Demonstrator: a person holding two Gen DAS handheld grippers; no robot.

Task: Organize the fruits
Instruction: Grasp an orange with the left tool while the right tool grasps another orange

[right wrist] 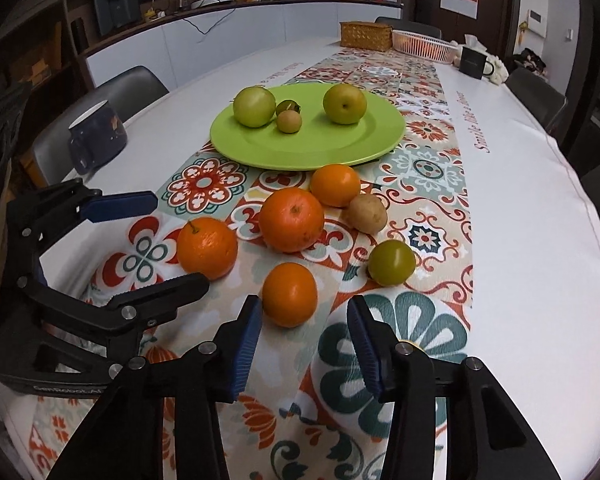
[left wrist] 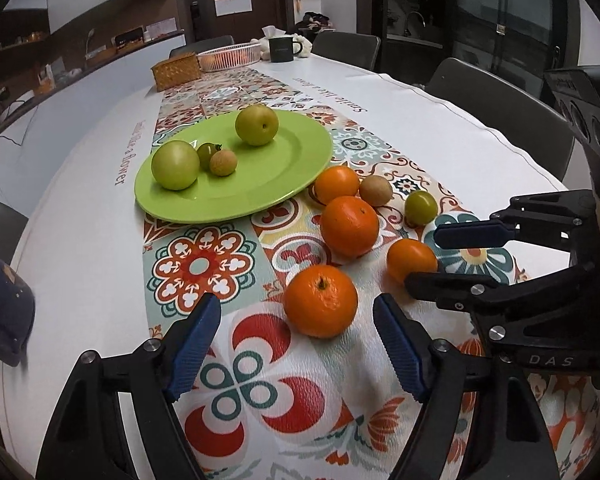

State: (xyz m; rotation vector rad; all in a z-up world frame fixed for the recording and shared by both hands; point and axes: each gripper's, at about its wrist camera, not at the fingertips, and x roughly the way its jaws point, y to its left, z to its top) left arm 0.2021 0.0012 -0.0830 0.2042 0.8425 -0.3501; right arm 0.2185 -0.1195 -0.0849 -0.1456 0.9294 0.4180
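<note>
A green plate (left wrist: 260, 192) (right wrist: 260, 148) holds two large green fruits (left wrist: 175, 165) (left wrist: 257, 124), a small green tomato (left wrist: 207, 154) and a small tan fruit (left wrist: 223, 163). Several oranges lie on the patterned runner in front of it, with a brown kiwi (left wrist: 375, 190) (right wrist: 367, 213) and a green fruit (left wrist: 421, 207) (right wrist: 392, 262). My left gripper (left wrist: 298, 344) is open and empty, just short of the nearest orange (left wrist: 321, 301) (right wrist: 207, 247). My right gripper (right wrist: 304, 340) is open and empty, just behind a small orange (right wrist: 289, 294) (left wrist: 411, 259). Each gripper shows in the other's view (left wrist: 428, 258) (right wrist: 176, 242).
A dark blue mug (right wrist: 94, 138) stands on the white tablecloth at the left. At the far end are a woven box (left wrist: 176, 71), a pink basket (left wrist: 230, 56) and a black mug (left wrist: 282, 49). Chairs (left wrist: 500, 108) line the table's sides.
</note>
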